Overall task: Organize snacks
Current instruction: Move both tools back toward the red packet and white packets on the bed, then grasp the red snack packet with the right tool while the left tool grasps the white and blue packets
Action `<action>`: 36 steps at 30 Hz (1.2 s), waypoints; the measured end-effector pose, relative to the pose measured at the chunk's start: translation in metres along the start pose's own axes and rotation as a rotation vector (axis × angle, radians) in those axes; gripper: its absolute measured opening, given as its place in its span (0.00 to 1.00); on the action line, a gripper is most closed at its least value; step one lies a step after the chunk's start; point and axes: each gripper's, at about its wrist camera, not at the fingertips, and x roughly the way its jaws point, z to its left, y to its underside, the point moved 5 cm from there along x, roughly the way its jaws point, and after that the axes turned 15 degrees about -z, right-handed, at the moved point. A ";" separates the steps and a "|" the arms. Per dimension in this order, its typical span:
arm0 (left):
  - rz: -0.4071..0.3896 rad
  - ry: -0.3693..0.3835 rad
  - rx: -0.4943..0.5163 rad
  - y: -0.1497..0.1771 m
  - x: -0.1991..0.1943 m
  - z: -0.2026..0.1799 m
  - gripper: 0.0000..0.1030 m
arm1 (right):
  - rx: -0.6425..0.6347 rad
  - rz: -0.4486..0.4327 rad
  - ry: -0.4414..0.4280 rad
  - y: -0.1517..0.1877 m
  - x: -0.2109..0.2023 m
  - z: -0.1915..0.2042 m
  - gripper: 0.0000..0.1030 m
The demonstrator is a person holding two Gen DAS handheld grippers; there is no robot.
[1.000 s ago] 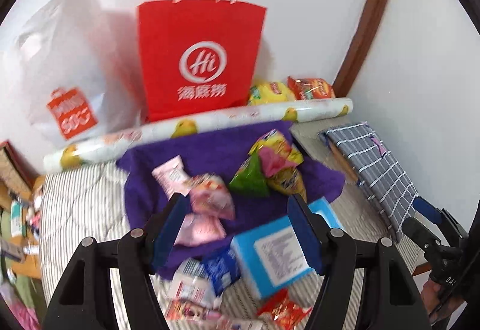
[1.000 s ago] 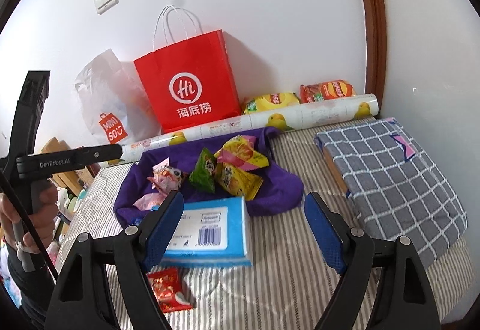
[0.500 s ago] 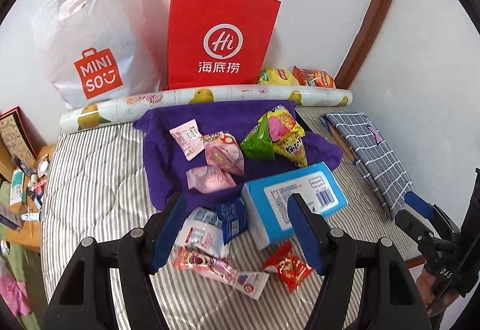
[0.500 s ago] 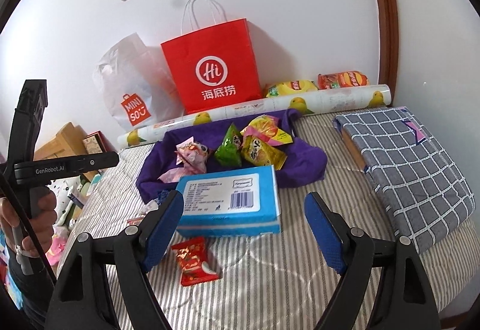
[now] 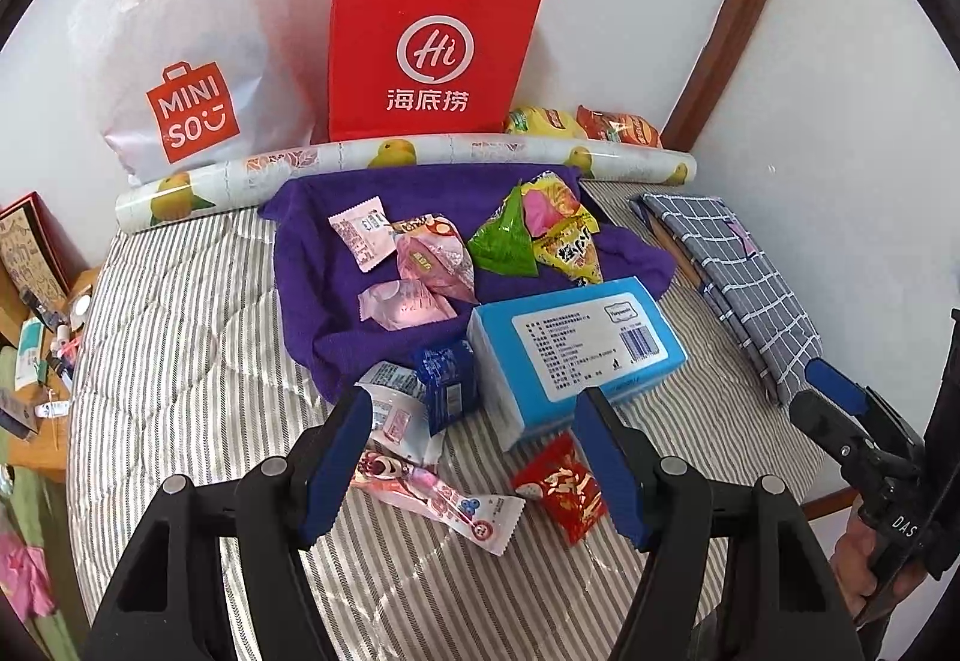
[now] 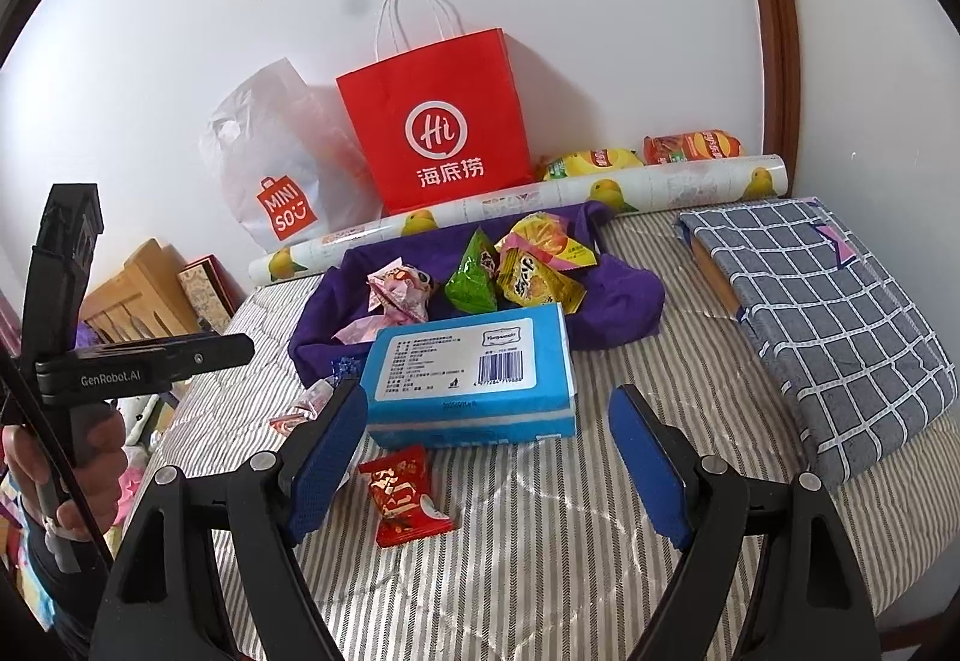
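Blue box behind red packet

White plastic bag: orange "MINISO" logo. Red paper bag: white "Hi" circle above "海底捞". Left gripper handle: "GenRobot.AI"; blue box's label print is too small to read.

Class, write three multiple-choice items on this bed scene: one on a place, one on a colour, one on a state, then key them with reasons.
1. Where does the blue tissue pack lie?
A. inside the red paper bag
B. on the striped bedding, its far end on the purple cloth
C. on the checked cloth

2. What colour is the pyramid-shaped snack packet on the purple cloth?
A. green
B. black
C. white

3. How is the right claw?
A. shut on the tissue pack
B. shut on a red packet
C. open, empty

Key: B, it lies across the cloth's near edge; A, its wrapper is bright green; C, nothing sits between the parted blue pads.
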 end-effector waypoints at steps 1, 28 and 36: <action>-0.001 0.000 0.000 0.001 -0.001 0.000 0.66 | 0.000 -0.001 -0.001 0.000 -0.001 0.000 0.80; 0.013 -0.027 -0.089 0.032 0.012 0.047 0.66 | -0.137 0.163 -0.133 0.075 0.044 0.054 0.64; 0.021 -0.046 -0.113 0.045 0.011 0.063 0.66 | -0.255 0.239 -0.164 0.105 0.072 0.081 0.54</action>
